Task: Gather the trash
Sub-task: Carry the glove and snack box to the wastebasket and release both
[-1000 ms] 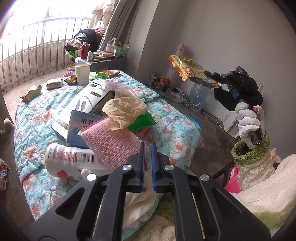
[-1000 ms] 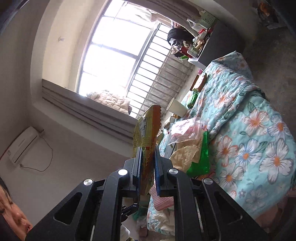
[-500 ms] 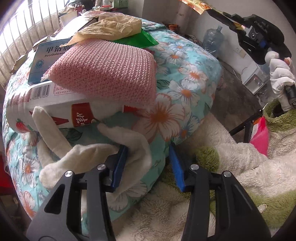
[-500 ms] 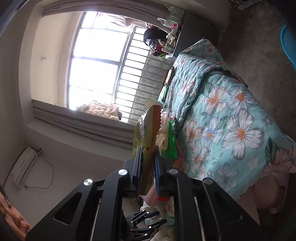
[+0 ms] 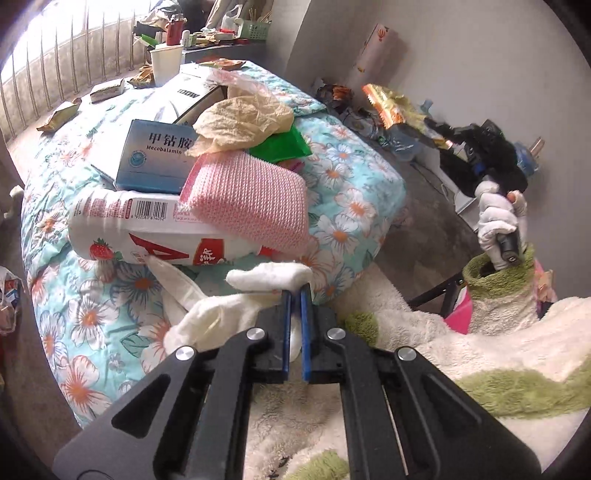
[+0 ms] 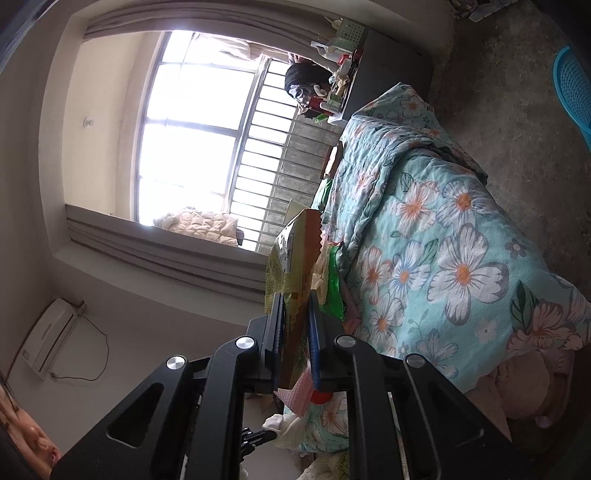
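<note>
My left gripper (image 5: 294, 295) is shut on a white tissue (image 5: 236, 299) at the near edge of the floral-covered table (image 5: 354, 192). Behind it lie a pink sponge cloth (image 5: 251, 199), a white strawberry bottle (image 5: 147, 232), a blue medicine box (image 5: 155, 155), crumpled tan paper (image 5: 240, 118) and a green wrapper (image 5: 280, 146). My right gripper (image 6: 295, 299) is shut on a yellow snack wrapper (image 6: 293, 251), held in the air to the right of the table; it also shows in the left wrist view (image 5: 399, 107).
A white cup (image 5: 166, 64), a white carton (image 5: 192, 92) and small wrappers (image 5: 107, 86) lie further back on the table. A cluttered shelf (image 5: 221, 35) stands by the barred window. A blue basket (image 6: 574, 92) sits on the floor. A fleecy blanket (image 5: 480, 350) lies near me.
My left gripper, open around the white tissue half a second ago, has shut on it and lifted back a little. The right gripper still holds the yellow wrapper, shifted slightly.
</note>
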Action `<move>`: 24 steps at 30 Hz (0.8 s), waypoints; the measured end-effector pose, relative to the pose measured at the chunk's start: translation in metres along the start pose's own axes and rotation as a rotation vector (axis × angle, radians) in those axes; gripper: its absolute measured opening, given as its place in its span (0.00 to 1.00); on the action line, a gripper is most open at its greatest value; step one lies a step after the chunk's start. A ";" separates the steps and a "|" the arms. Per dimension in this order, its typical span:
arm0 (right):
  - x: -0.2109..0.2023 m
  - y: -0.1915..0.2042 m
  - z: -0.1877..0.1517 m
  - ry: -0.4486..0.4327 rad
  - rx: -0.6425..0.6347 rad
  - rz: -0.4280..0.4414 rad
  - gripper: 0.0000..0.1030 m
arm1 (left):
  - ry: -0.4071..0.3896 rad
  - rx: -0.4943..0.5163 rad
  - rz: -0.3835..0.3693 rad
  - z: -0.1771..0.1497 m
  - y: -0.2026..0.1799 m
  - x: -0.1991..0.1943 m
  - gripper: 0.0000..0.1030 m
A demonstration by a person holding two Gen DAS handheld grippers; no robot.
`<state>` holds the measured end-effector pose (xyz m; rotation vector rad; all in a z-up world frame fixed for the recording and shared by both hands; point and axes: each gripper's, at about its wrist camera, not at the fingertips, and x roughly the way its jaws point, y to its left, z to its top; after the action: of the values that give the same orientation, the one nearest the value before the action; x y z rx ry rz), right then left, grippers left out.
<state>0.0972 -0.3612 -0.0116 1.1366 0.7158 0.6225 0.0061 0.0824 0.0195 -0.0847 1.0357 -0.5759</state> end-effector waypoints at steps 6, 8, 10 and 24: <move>-0.024 0.001 0.009 -0.069 -0.001 -0.002 0.12 | -0.141 0.015 -0.246 0.052 -0.023 -0.043 0.03; -0.037 0.002 0.012 -0.104 -0.003 -0.004 0.12 | -0.155 0.053 -0.310 0.076 -0.041 -0.038 0.03; -0.052 0.003 0.016 -0.145 -0.003 -0.009 0.12 | -0.150 0.103 -0.355 0.102 -0.062 -0.029 0.03; -0.165 -0.053 0.049 -0.576 0.050 -0.504 0.12 | 0.085 0.455 -0.325 0.276 -0.246 0.169 0.03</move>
<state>0.0363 -0.5308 -0.0186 1.0546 0.4854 -0.1522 0.1976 -0.2642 0.1120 0.1776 0.9560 -1.1069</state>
